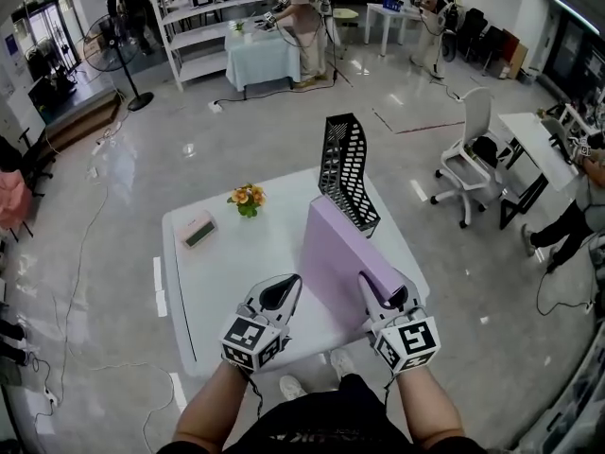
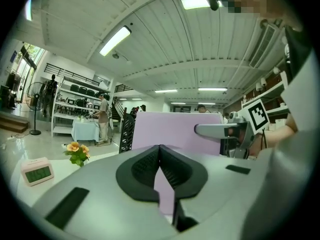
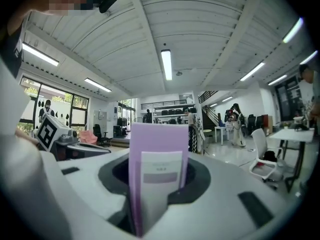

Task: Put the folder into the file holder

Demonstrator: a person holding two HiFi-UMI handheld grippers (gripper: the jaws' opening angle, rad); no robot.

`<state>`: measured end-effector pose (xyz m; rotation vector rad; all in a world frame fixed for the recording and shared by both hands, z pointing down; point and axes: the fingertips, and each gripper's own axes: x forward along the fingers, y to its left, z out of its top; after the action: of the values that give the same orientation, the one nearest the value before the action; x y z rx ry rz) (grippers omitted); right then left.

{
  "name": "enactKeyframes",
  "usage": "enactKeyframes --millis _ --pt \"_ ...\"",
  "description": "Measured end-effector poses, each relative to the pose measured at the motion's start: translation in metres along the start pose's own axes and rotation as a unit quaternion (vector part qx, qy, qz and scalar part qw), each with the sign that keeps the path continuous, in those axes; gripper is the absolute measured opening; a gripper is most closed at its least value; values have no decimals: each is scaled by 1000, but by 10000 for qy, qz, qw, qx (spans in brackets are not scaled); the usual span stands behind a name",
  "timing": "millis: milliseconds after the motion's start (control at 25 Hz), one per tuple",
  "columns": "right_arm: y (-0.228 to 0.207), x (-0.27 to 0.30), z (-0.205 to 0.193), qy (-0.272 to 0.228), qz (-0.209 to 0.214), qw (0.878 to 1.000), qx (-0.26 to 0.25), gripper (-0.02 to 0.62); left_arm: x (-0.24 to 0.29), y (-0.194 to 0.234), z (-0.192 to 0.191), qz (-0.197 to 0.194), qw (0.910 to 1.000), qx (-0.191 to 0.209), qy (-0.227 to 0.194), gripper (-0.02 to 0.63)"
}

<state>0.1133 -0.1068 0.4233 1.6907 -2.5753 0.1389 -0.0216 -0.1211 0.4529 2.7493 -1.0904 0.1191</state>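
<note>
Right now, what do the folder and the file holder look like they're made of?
Folder: looks like matte lilac plastic or coated board; flat, stiff faces, paper label on the spine. File holder: black, likely metal mesh or moulded plastic; perforated lattice walls, rigid and upright.

folder [image 1: 333, 253] 1 | file holder [image 1: 346, 166] 1 | flower bunch [image 1: 247, 198] 1 | clock [image 1: 198, 230] 1 | table [image 1: 248, 277] 1

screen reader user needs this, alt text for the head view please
The right gripper is clamped on the near end of an upright lilac folder at a white table, with the left gripper shut and empty at its left. A black mesh file holder stands behind the folder; flowers and a small clock sit further left.
</note>
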Motion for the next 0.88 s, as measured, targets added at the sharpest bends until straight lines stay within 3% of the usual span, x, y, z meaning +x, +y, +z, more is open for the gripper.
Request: enactKeyframes --millis 520,880 --pt "10 -21 19 -147 -638 9978 -85 143 -23 -14 5 -465 9989 13 -51 3" --pt "6 -31 54 -426 -991 9940 -196 143 -25 -20 19 -664 9975 -6 -221 3"
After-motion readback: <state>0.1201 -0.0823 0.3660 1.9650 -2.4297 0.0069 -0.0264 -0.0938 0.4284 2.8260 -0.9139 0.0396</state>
